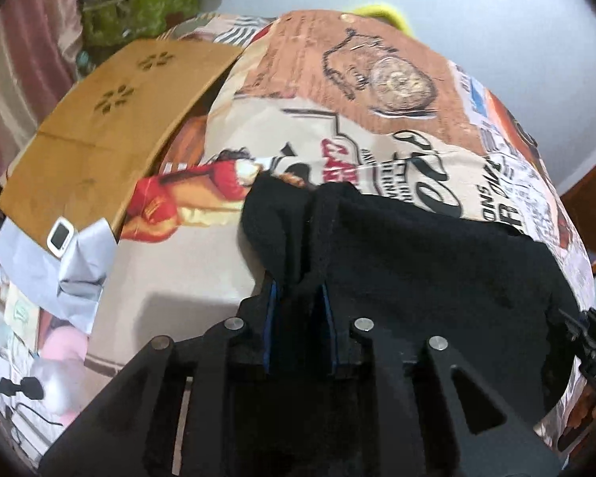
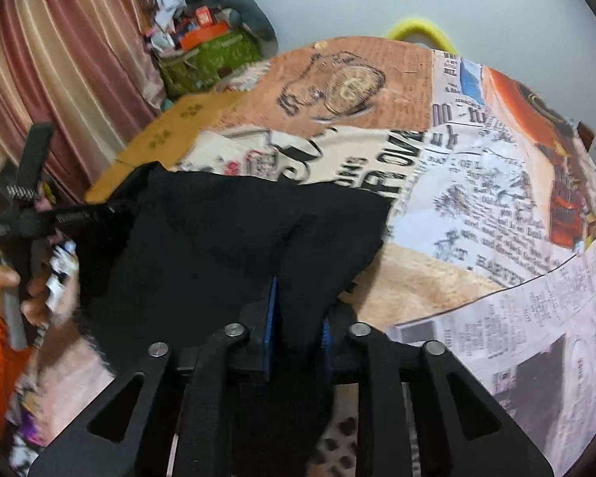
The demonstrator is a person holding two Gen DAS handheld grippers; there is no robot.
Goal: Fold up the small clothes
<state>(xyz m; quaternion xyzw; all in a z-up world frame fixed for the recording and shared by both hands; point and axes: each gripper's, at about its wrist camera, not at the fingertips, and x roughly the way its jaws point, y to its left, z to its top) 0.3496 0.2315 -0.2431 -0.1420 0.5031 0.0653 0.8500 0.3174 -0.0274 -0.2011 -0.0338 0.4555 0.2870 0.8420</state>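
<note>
While both grippers are holding the black garment up over the printed bedsheet, the fold itself is looking barely begun: the cloth is hanging between them as one loose sheet, with no crease or tidy edge showing, so laying it flat, folding and smoothing are all still waiting.

On the left, the left gripper is pinching the garment's left edge, its jaws drawn together on a bunch of fabric. To the right, the right gripper is doing the same at the other edge, jaws clamped on cloth.

Below, the bedsheet is covering the bed with newspaper and poster prints. At far left a cardboard sheet is lying on it, with a pink curtain and a green bag of clutter beyond, and a pale wall closing the far side.
</note>
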